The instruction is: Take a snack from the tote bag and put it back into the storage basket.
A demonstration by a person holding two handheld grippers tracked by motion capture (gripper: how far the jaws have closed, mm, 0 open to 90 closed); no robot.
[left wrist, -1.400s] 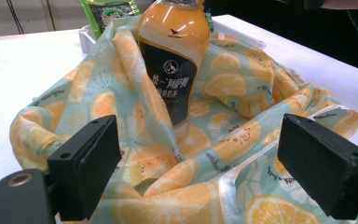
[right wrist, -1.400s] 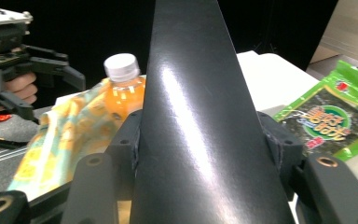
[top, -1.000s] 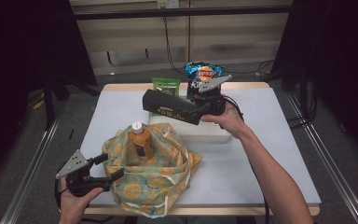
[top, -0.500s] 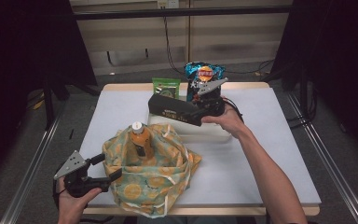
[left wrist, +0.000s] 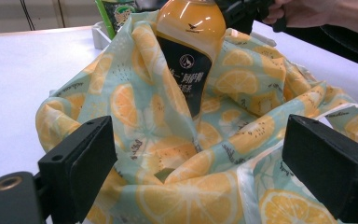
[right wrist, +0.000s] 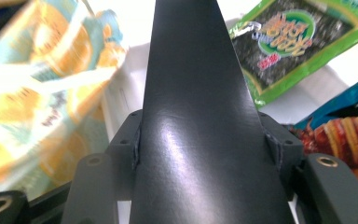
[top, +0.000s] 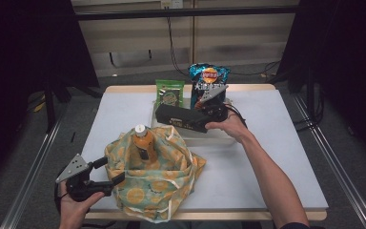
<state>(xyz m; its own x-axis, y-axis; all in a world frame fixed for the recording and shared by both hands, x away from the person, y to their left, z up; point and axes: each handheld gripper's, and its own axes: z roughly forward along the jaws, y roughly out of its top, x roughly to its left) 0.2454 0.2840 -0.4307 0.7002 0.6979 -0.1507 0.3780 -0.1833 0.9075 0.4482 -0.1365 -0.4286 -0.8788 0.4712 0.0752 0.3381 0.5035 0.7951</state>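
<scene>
A long black box [top: 181, 119] is held level over the white tray [top: 221, 137], my right gripper [top: 208, 118] shut on its right end. In the right gripper view the box [right wrist: 191, 93] runs away between both pads. A cloth bag with an orange-slice print [top: 155, 183] sits slumped near the table's front edge, and an orange juice bottle [top: 143, 141] stands upright in it. My left gripper [top: 110, 171] is open at the bag's left side; in the left gripper view the bag's cloth [left wrist: 168, 154] lies between the wide-apart jaws, with the bottle [left wrist: 191, 51] beyond.
A green seaweed packet [top: 170, 94] and a blue crisp bag [top: 208, 81] lean upright at the tray's far side. The white table [top: 276, 157] has bare room to the right of the bag and at its far left. Metal rails run along both sides of the table.
My right gripper has come down with the black box, closer to the tray. The left gripper and the bag with its bottle have stayed where they were.
</scene>
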